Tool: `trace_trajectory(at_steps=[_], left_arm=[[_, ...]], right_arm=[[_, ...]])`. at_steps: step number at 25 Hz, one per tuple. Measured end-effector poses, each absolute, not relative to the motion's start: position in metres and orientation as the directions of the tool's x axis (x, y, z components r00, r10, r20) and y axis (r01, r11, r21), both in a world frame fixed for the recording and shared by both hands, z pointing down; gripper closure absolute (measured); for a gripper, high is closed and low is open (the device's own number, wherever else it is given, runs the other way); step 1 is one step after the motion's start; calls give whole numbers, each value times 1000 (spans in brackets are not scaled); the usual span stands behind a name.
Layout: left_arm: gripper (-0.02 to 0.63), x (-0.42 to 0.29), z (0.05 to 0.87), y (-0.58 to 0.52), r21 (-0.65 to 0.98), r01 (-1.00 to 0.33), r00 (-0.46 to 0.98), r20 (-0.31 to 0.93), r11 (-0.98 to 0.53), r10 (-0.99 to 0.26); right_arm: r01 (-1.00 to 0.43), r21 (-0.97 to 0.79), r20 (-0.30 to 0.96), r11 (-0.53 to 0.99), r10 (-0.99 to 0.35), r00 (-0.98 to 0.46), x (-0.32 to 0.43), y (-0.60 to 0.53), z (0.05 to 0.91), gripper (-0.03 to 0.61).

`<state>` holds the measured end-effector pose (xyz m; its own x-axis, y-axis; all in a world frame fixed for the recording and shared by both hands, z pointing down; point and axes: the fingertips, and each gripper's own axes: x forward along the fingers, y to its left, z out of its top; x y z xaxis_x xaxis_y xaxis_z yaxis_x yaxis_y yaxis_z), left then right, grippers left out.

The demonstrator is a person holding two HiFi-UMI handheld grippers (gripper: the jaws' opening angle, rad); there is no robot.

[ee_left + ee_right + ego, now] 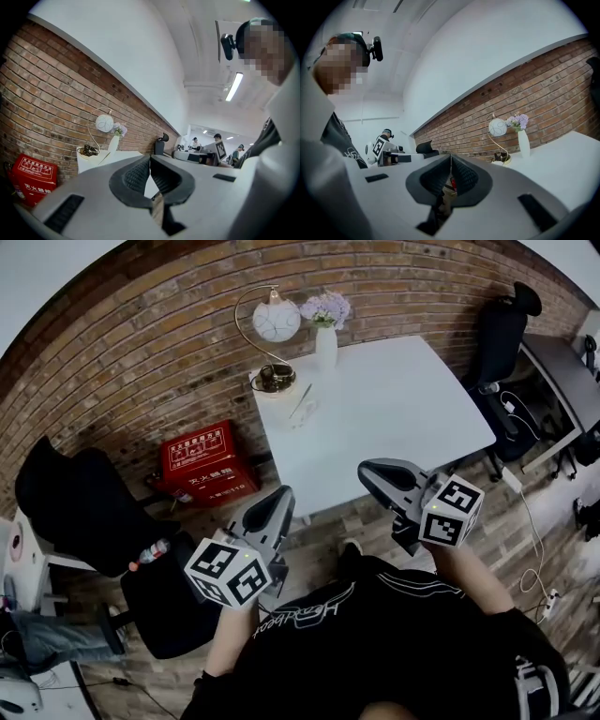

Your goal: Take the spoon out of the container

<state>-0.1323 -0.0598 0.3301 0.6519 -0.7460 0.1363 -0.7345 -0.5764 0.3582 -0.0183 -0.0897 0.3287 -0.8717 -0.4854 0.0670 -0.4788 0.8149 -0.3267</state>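
A small clear container (pixel 302 410) stands near the left edge of the white table (pixel 394 418), and a thin spoon (pixel 306 397) leans in it. Both grippers are held close to the person's body, short of the table and well apart from the container. My left gripper (pixel 282 497) is at the lower left, shut, with nothing between its jaws. In the left gripper view its fingertips (pixel 150 157) meet. My right gripper (pixel 368 471) hovers by the table's near edge, also shut and empty. Its pads (pixel 451 157) are closed together in the right gripper view.
A gold arc lamp (pixel 275 324) and a white vase of flowers (pixel 325 341) stand at the table's back. A red box (pixel 208 461) sits on the floor by the brick wall. A black chair (pixel 80 502) is at the left, and an office chair (pixel 502 334) and a desk at the right.
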Motion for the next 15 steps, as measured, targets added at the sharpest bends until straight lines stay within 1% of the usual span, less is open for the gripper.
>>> trace_trajectory(at_steps=[13,15], left_arm=[[609,-148,360,-148,381,-758,630,221,-529,-744],[609,-153,365,-165,386,-763,624,229,-518,-747]], right_arm=[[-464,-374,57,803,-480,-876,-34,-196,354,578],[-465,-379,60,800,-480,-875,-39,-215,359,564]])
